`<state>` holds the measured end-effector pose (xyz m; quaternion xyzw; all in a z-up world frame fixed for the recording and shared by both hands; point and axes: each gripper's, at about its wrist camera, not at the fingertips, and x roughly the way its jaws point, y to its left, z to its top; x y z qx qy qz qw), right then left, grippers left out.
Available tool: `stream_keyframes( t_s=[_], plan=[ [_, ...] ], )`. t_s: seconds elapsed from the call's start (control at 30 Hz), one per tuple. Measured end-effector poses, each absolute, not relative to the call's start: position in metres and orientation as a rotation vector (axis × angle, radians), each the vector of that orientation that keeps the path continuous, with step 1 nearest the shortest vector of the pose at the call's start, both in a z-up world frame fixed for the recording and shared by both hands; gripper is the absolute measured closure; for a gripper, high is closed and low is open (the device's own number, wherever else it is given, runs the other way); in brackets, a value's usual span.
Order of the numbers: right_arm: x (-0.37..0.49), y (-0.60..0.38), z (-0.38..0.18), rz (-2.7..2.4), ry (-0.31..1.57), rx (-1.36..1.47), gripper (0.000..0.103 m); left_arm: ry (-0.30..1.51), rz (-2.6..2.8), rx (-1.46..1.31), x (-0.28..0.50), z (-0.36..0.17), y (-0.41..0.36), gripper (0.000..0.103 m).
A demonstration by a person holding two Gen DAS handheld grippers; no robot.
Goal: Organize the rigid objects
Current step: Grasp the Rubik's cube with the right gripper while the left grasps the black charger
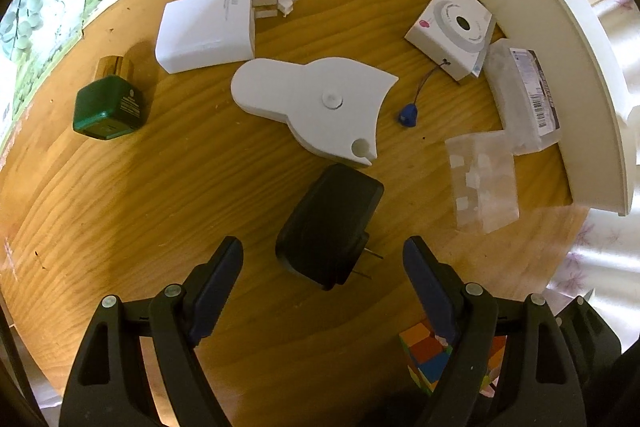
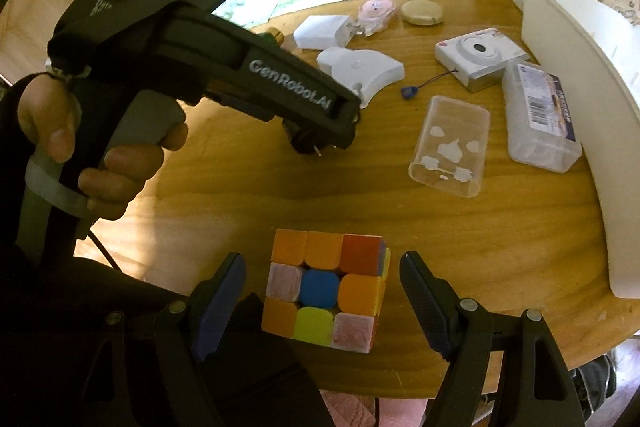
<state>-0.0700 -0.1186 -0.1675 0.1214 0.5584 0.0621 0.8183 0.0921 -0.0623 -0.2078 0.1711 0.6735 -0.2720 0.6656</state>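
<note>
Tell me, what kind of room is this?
Probably a home, not a lab: a round wooden table strewn with household odds and ends, such as a puzzle cube, a black plug adapter and a white instant camera.

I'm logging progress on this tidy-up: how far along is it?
Nothing looks done: the white tray shows nothing inside. In hand: nothing gripped; the left tongs stand open over the black charger, the right tongs open around the puzzle cube. Left: the toy camera, green bottle, white adapter lie loose.
</note>
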Motion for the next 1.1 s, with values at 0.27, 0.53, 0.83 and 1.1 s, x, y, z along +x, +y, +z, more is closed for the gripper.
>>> stream_keyframes(
  t_s=[0.27,0.53,0.83,1.1],
  plan=[
    [-0.063,-0.117,-0.174,0.163,1.246,0.252,0.024,1.555,-0.604,0.373,0.099,-0.220,-0.079,0.019],
    [-0.060,-0.116,-0.177,0.161,1.278,0.232,0.037,1.554,-0.601,0.371,0.095,-0.233,-0.085,0.023],
    [-0.057,-0.119,-0.177,0.185,1.294,0.246,0.039,1.525,-0.590,0.381,0.098,-0.231,-0.092,0.049],
    [-0.054,-0.121,-0.177,0.181,1.296,0.251,0.039,1.530,-0.609,0.363,0.105,-0.227,-0.091,0.054]
  ],
)
